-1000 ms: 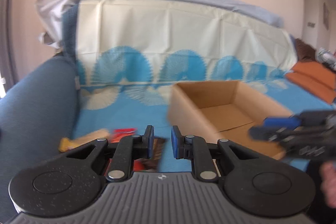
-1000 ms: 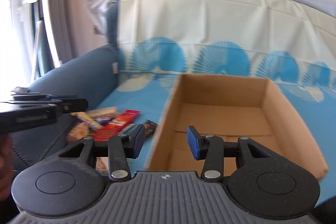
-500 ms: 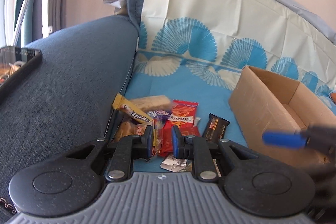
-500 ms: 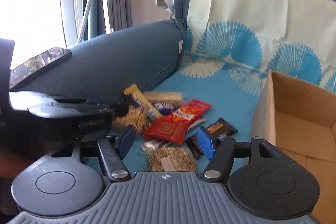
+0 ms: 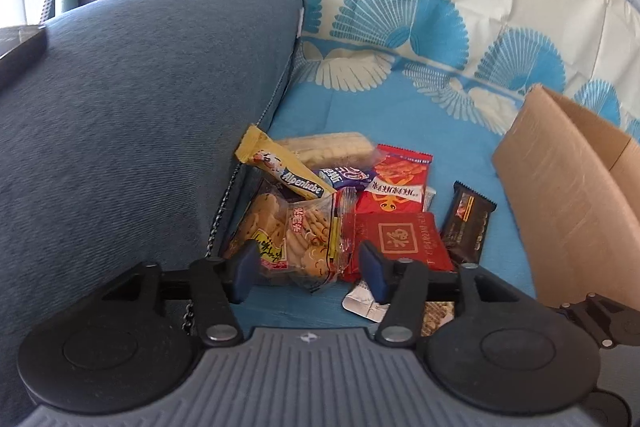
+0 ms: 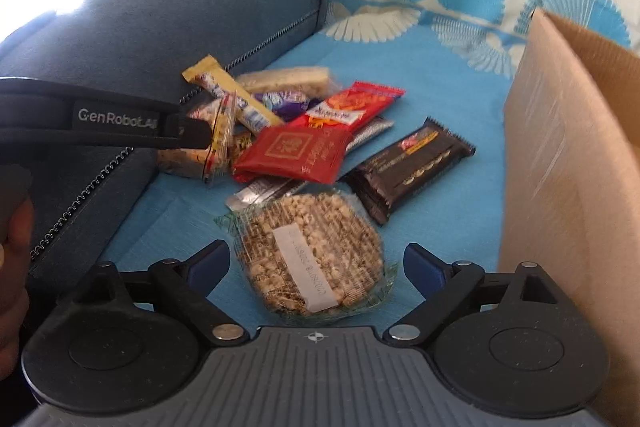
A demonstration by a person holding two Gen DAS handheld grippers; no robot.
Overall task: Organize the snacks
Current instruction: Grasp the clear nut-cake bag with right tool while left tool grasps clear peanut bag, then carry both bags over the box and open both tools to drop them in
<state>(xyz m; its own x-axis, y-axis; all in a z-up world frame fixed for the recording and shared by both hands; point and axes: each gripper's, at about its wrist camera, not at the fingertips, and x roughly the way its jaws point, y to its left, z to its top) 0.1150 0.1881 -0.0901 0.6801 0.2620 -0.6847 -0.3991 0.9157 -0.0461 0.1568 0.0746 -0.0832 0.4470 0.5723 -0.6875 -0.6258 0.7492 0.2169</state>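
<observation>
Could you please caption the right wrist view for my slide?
Open right tongs over a round peanut cake, snack pile beyond, cardboard box alongside.

My way forward is hemmed between the dark blue fabric sofa armrest (image 5: 132, 115) on the left and the brown cardboard box wall (image 6: 568, 187) on the right; bare blue patterned sofa cover (image 6: 448, 227) lies open beside the heaped snack packets (image 5: 340, 211).

The cardboard box (image 6: 568, 187) runs off the right edge, and a silver wrapper (image 5: 366, 303) lies half hidden behind the left tool (image 5: 308, 273).
</observation>
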